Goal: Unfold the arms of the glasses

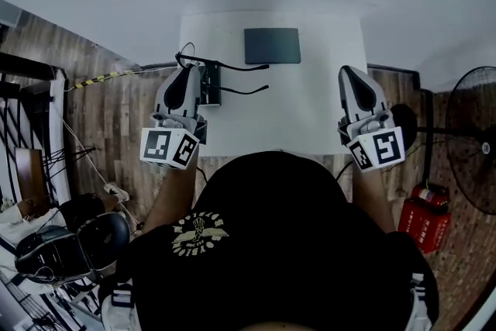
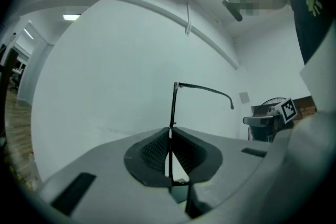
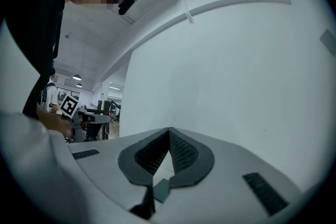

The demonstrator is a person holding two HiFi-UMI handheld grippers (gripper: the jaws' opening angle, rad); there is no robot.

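Black thin-framed glasses (image 1: 211, 83) hang over the left edge of the white table (image 1: 310, 120), and their two arms (image 1: 242, 67) stretch out to the right. My left gripper (image 1: 189, 74) is shut on the frame. In the left gripper view the pinched frame (image 2: 172, 107) rises straight up from between the pads (image 2: 152, 152), and one arm (image 2: 210, 91) curves away to the right. My right gripper (image 1: 347, 74) hovers at the table's right edge, well apart from the glasses. Its jaws (image 3: 169, 132) are shut with nothing between them.
A dark rectangular pad (image 1: 271, 46) lies at the far middle of the table. A standing fan (image 1: 474, 137) and a red extinguisher (image 1: 425, 218) are on the wooden floor to the right. Cables and a dark chair (image 1: 74, 244) are at the left.
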